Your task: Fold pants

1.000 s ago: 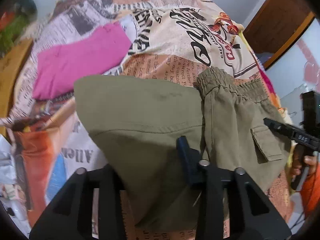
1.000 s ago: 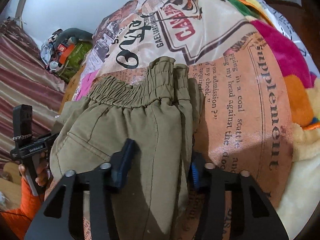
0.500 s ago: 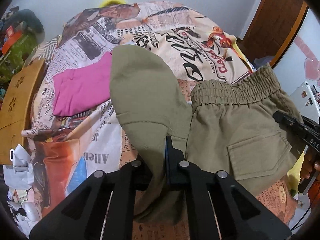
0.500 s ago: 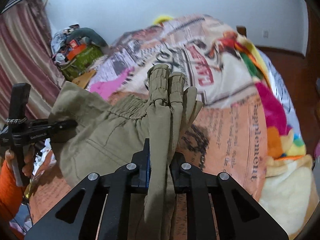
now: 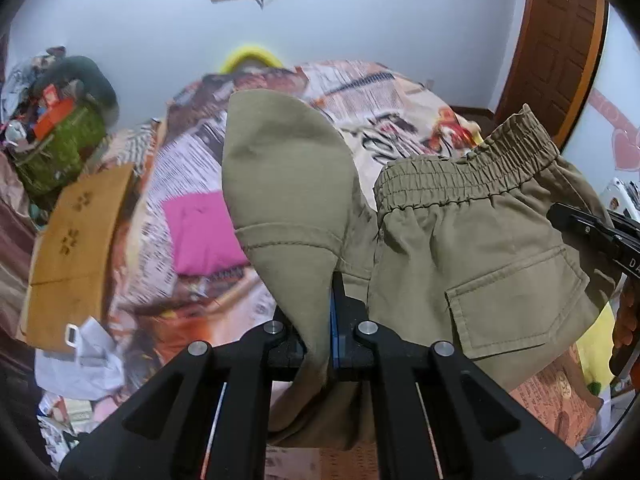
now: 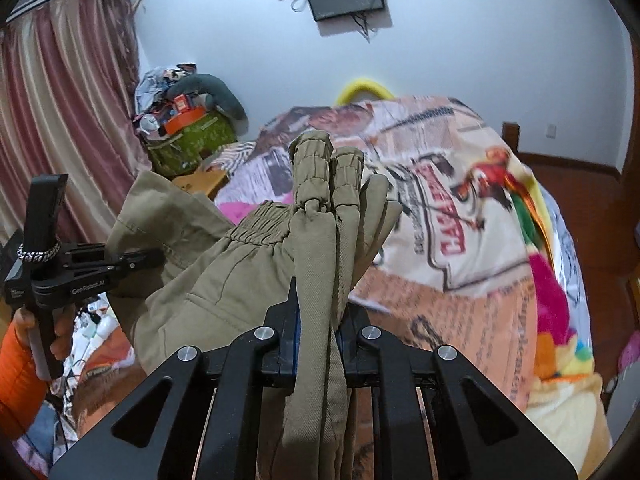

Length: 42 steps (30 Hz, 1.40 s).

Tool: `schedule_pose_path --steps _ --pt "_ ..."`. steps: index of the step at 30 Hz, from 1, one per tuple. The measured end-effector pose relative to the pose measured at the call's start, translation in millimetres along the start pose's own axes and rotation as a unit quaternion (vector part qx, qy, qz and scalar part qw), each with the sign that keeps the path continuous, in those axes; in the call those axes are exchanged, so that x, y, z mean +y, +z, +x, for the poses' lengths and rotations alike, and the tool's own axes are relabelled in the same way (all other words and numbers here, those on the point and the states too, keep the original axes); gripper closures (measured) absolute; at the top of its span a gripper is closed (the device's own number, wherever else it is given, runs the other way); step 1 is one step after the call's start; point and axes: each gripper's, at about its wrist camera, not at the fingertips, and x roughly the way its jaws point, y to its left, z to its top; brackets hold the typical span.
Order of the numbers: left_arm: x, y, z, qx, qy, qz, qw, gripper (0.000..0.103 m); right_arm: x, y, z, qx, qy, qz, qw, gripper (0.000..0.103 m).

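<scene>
The olive-green pants (image 5: 460,240) hang in the air above the bed, held between both grippers. My left gripper (image 5: 332,320) is shut on a fold of the pants' fabric, which stands up in a rounded flap. My right gripper (image 6: 316,320) is shut on the bunched edge near the elastic waistband (image 6: 320,168). In the left wrist view the right gripper (image 5: 592,236) shows at the right edge, beside the cargo pocket (image 5: 516,300). In the right wrist view the left gripper (image 6: 132,264) shows at the left, clamped on the pants (image 6: 224,272).
The bed carries a newspaper-print blanket (image 6: 460,220). A folded pink garment (image 5: 200,232) lies on it. A wooden headboard piece (image 5: 76,240) and a green bag of clutter (image 5: 56,152) are on the left. A wooden door (image 5: 556,40) is at the right.
Both grippers closed on the pants a second ago and have since lifted them off the bed. The views tilted up toward the wall.
</scene>
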Motion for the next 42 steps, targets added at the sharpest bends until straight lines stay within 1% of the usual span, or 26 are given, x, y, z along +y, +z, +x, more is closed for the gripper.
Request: schedule_pose_path --steps 6,11,15,18,21,25,30,35,39,42 --pt "33.7 22.3 -3.9 -0.027 0.018 -0.019 0.9993 0.096 19.1 29.5 16.7 -0.02 0.006 -0.014 1.0 0.093" --pt "65.0 39.1 3.2 -0.038 0.035 -0.032 0.9982 0.096 34.3 59.7 46.0 -0.032 0.013 -0.021 0.999 0.093" --pt "90.7 51.2 16.0 -0.045 0.06 -0.034 0.9966 0.096 47.9 76.1 70.6 -0.035 0.019 -0.033 0.999 0.093" --pt "112.0 57.1 32.0 -0.043 0.076 -0.047 0.9951 0.096 58.9 88.0 95.5 -0.034 0.021 -0.041 0.998 0.093" --pt "134.0 61.4 55.0 -0.033 0.088 -0.06 0.9938 0.096 66.1 97.3 123.1 -0.03 0.026 -0.043 0.998 0.093" --pt "155.8 64.6 86.7 -0.022 0.103 -0.064 0.9923 0.096 69.0 102.6 157.7 -0.021 0.028 -0.04 0.999 0.093" --pt "172.8 66.9 132.7 0.003 0.106 -0.065 0.9922 0.096 66.4 102.5 200.4 -0.001 0.018 -0.038 0.999 0.093" --pt "184.0 62.4 179.2 0.033 0.11 -0.067 0.9912 0.096 54.9 93.4 234.4 0.026 0.0 -0.037 0.999 0.093" --pt "188.6 50.0 215.1 0.06 0.111 -0.059 0.9903 0.094 42.6 82.5 255.6 0.056 -0.009 -0.022 0.998 0.093" --pt "194.1 37.9 236.2 0.086 0.124 -0.062 0.9867 0.091 35.4 71.2 268.2 0.079 -0.021 -0.018 0.996 0.093"
